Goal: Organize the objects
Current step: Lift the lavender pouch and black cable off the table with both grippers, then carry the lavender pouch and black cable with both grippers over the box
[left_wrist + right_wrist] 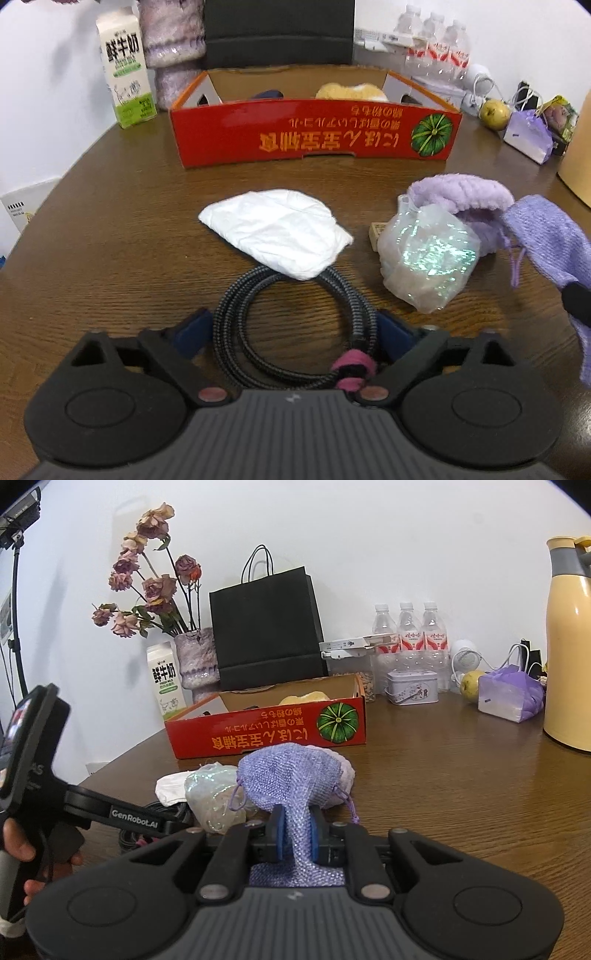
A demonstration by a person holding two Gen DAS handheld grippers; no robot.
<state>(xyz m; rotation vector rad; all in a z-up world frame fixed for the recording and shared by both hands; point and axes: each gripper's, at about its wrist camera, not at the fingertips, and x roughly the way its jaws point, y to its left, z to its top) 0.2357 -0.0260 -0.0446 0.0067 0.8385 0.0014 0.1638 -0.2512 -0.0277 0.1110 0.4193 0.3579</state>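
My left gripper (pixel 295 328) is open, its jaws on either side of a coiled black braided cable (pixel 295 325) tied with a pink band (pixel 352 369) on the wooden table. Beyond lie a white folded cloth (pixel 275 230), an iridescent clear bag (pixel 428 254) and a fluffy lilac item (pixel 461 195). My right gripper (pixel 297 834) is shut on a purple knitted drawstring pouch (pixel 288 779), which also shows at the right edge of the left wrist view (pixel 550 236). The red cardboard tray (pixel 314 138) holds a yellow plush item (pixel 351 92); the tray also shows in the right wrist view (pixel 266 731).
A milk carton (pixel 127 74), a purple vase (pixel 173 48) with dried roses (pixel 147 576), a black paper bag (pixel 266 631), water bottles (pixel 406 627), a tin (pixel 412 686), a pear (pixel 471 683), a purple gift bag (pixel 509 698) and a yellow thermos (pixel 569 642) line the table's back.
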